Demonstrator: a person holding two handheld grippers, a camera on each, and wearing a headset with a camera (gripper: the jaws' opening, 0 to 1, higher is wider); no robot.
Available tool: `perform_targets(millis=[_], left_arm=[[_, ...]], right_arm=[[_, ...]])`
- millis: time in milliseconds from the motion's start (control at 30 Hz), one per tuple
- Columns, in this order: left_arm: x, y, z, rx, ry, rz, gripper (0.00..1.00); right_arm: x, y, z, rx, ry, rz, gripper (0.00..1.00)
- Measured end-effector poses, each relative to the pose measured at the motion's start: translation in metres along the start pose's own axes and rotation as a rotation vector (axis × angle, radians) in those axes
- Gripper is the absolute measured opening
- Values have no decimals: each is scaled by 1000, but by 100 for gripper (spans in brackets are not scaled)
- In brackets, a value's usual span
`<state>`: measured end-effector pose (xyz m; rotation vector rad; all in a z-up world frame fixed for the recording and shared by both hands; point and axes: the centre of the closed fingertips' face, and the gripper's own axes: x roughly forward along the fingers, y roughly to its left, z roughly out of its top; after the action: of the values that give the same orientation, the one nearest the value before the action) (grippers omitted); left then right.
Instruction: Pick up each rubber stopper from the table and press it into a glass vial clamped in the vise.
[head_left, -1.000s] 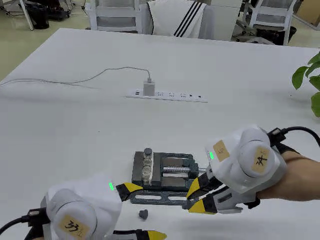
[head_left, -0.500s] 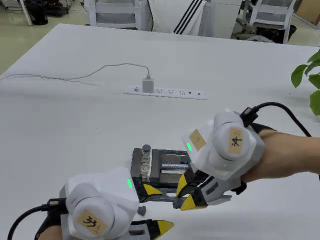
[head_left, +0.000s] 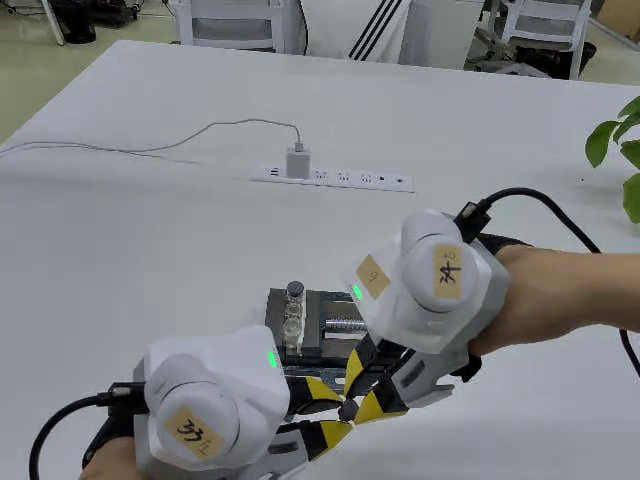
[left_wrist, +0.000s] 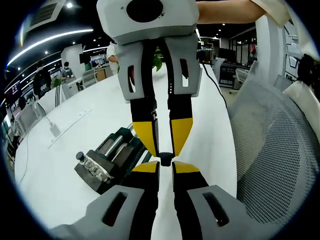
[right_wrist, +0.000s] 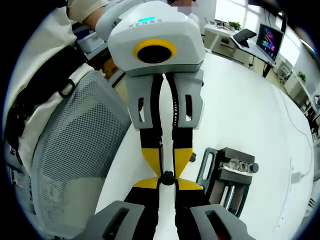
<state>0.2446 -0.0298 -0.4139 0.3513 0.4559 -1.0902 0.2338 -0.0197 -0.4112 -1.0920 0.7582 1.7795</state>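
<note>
Left gripper (left_wrist: 165, 169): its jaws are standing close together with a narrow slit between them, and the yellow tips are pointing straight at the other gripper's tips.
Right gripper (right_wrist: 167, 184): its jaws are likewise nearly closed and are meeting the left gripper nose to nose, low over the table (head_left: 150, 230).
Rubber stopper (left_wrist: 166, 161): small and dark, it is sitting off the table exactly where the four yellow tips are coming together. Which pair is actually pinching it, I cannot tell.
Vise (head_left: 278, 312): it is lying on the white table just beyond the meeting tips, partly hidden behind both gripper bodies in the head view.
Glass vials (head_left: 293, 322): they are standing upright in a short row clamped between the vise's jaws.
Seated stopper (head_left: 295, 290): a dark plug is sitting on the vial at the far end of the row. Whether the nearer vials are plugged, I cannot tell.
Power strip (head_left: 340, 180): it is lying well beyond the vise, with a white charger (head_left: 298, 161) plugged in and its cable (head_left: 150, 150) trailing off to the left.
Plant (head_left: 622, 150): green leaves are showing at the table's right edge.
Mesh chair (left_wrist: 280, 150): it is standing beside the table in both gripper views.
</note>
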Motion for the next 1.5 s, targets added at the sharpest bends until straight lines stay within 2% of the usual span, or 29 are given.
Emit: perform_targets(millis=[267, 633, 733, 867, 1133, 1233, 1500], left_arm=[[1, -2, 0, 4, 4, -4, 5], [1, -4, 0, -29, 2, -3, 4], [1, -3, 0, -59, -2, -3, 4], [0, 2, -1, -116, -21, 12, 4], [-5, 6, -1, -173, -49, 26, 4], [-6, 9, 0, -203, -62, 43, 4], [-6, 10, 3, -209, -75, 45, 4]], right_arm=[[1, 2, 2, -5, -2, 9, 6], [1, 4, 1, -16, -16, 14, 6], [-1, 2, 1, -19, -29, 0, 8], [-7, -5, 2, 30, -68, -37, 19], [-11, -6, 7, 89, -133, -53, 14], [-9, -6, 6, 92, -130, -56, 13], [-8, -9, 6, 86, -124, -59, 10]])
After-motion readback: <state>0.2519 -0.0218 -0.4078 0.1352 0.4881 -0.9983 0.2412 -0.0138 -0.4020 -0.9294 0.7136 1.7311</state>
